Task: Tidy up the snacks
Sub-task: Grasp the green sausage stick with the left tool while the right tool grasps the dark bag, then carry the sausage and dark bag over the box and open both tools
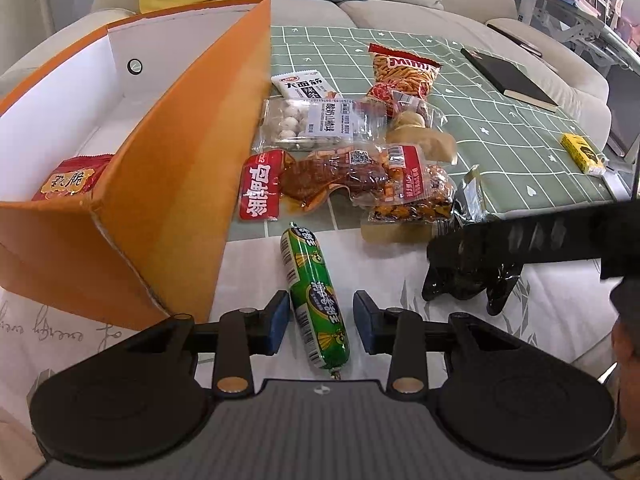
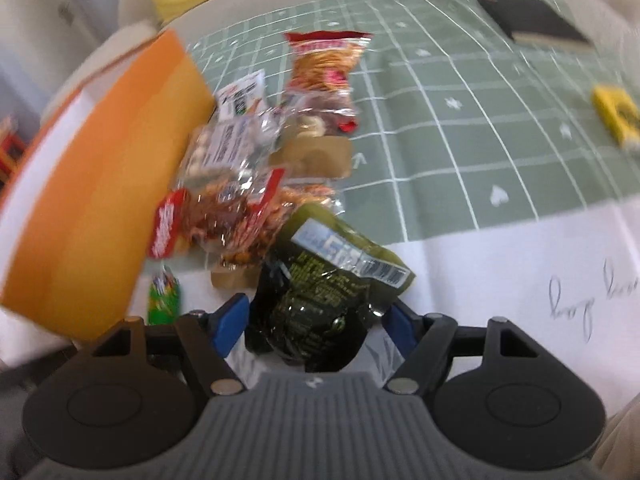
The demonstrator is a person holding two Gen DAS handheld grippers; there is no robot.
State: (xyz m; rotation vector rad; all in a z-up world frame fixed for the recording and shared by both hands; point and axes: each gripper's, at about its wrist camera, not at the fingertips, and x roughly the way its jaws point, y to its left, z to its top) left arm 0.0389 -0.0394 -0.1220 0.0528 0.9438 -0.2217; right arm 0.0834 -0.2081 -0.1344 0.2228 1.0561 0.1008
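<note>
One packed: a red packet (image 1: 70, 180) already lies inside the orange box (image 1: 180, 152), left of the frame.
Pile left: about ten snacks (image 1: 344, 152) wait on the table (image 1: 500, 128), centre of the frame, just beside the box.
Progress: early, I judge; most of the sorting is not done.
Left gripper (image 1: 322, 322): jaws half open around the green sausage (image 1: 316, 300), bottom centre; the pads stand just beside it and do not seem to press.
Right gripper (image 2: 316, 322): jaws rather wide, with the dark pouch (image 2: 320, 292) between them at bottom centre; whether the pads really press it I cannot tell, the picture is blurred.
</note>
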